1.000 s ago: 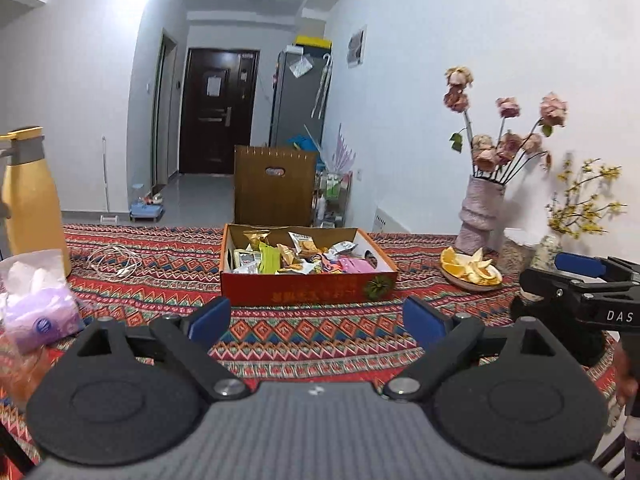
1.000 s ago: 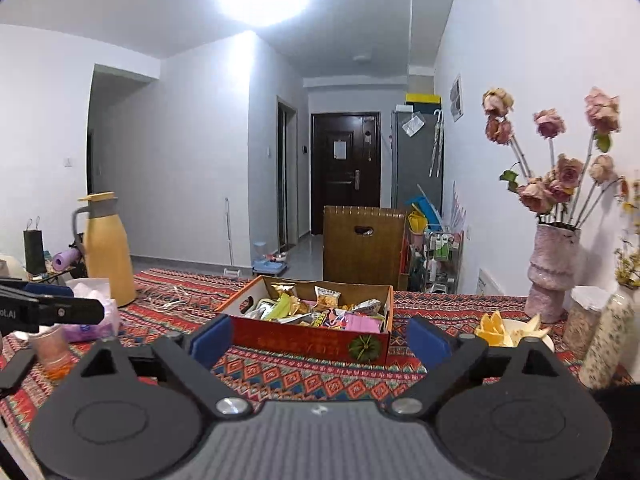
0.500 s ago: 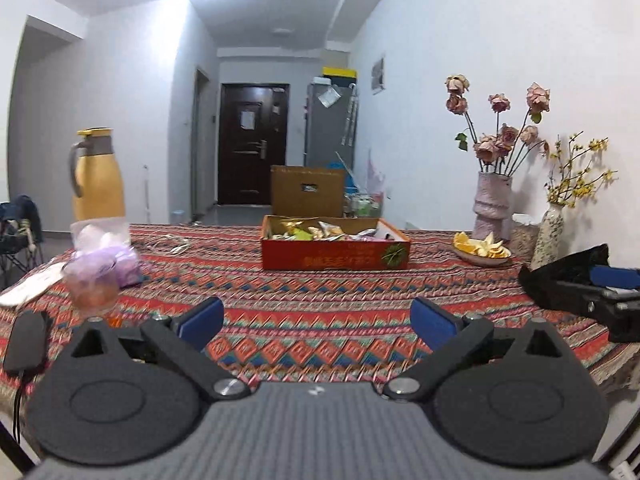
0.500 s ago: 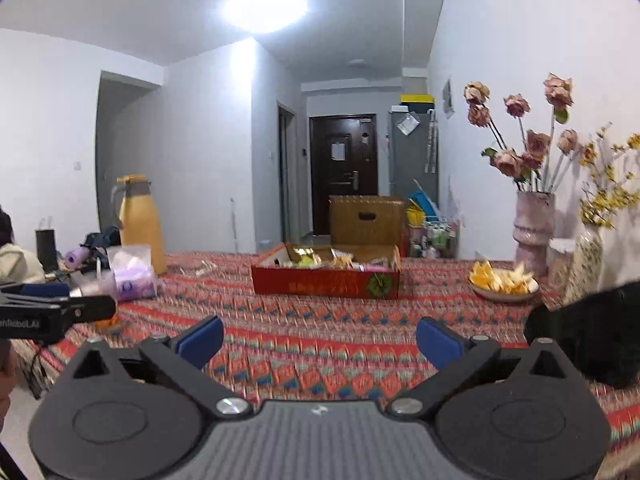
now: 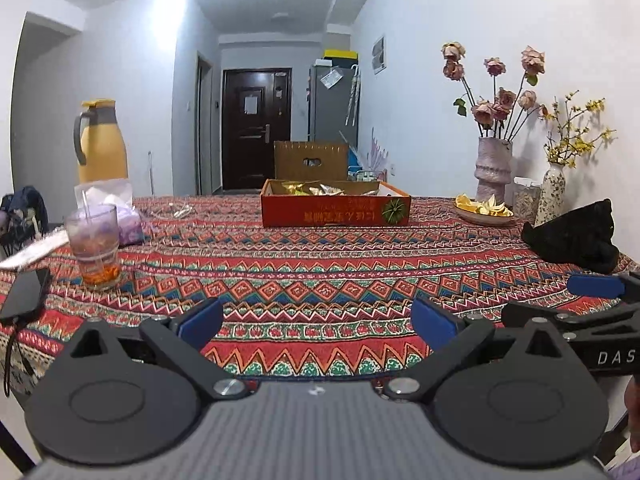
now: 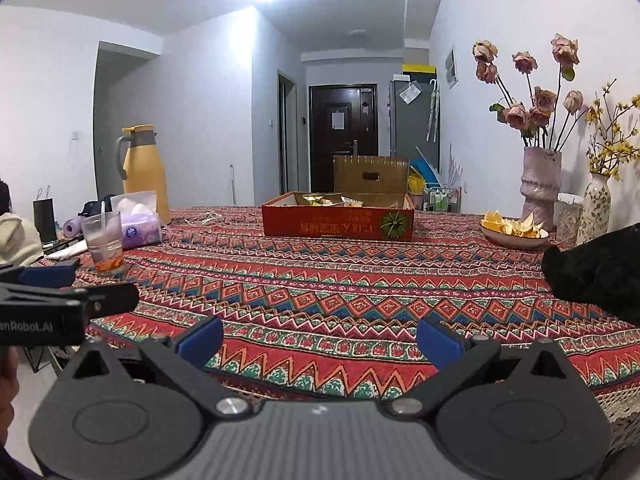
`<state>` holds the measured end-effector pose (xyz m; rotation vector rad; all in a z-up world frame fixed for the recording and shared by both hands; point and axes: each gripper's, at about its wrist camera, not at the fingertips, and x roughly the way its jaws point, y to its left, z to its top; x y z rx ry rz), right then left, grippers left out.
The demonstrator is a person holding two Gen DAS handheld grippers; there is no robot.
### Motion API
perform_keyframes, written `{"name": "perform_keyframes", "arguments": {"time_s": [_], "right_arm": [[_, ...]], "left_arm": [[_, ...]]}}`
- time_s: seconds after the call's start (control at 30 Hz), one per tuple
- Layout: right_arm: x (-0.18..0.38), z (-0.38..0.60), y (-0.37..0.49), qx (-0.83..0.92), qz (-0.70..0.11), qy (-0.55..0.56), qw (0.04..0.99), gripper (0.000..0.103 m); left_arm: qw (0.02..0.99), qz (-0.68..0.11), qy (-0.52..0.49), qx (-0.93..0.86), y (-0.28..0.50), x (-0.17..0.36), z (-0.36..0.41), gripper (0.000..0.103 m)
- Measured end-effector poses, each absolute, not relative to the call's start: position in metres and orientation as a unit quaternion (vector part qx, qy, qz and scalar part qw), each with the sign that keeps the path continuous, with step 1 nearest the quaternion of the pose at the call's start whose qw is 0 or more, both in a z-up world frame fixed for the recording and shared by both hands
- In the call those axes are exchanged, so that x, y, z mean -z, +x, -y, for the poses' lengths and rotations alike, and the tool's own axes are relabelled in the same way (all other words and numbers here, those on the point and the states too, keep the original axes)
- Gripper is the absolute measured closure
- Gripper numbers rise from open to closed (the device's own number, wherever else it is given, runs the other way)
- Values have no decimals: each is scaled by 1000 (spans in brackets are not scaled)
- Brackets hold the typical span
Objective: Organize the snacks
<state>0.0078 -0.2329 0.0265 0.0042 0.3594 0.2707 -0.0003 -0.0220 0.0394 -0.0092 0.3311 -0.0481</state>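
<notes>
A low red cardboard box (image 5: 335,210) (image 6: 338,222) of wrapped snacks (image 5: 310,189) (image 6: 328,199) stands far across the patterned tablecloth (image 5: 320,272) (image 6: 340,280). Only the tops of the packets show over its rim. My left gripper (image 5: 317,322) hovers low over the near table edge, open, with nothing between its blue pads (image 5: 200,322). My right gripper (image 6: 320,338) is likewise open and empty at the near edge, level with the left one. Each gripper shows at the side of the other's view: the right one (image 5: 592,312) and the left one (image 6: 48,300).
A glass with a straw (image 5: 94,246) (image 6: 105,242), a tissue pack (image 6: 138,222) and a yellow jug (image 5: 102,142) (image 6: 142,168) stand at the left. A black phone (image 5: 24,292) lies near the left edge. At the right: a black cloth (image 5: 576,240) (image 6: 600,272), a dish of peels (image 5: 484,210) (image 6: 514,230) and flower vases (image 5: 494,168) (image 6: 538,184).
Both grippers have dropped and drawn back toward the near table edge, so the snack box looks smaller and is seen side-on. Both jaws stand a little wider.
</notes>
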Motion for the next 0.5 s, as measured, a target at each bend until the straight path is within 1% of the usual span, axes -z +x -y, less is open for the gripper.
{"name": "perform_keyframes", "arguments": {"time_s": [0.5], "right_arm": [[-28, 232, 13, -137, -186, 2, 973, 0]], "left_arm": [[987, -161, -5, 21, 0, -42, 21, 0]]}}
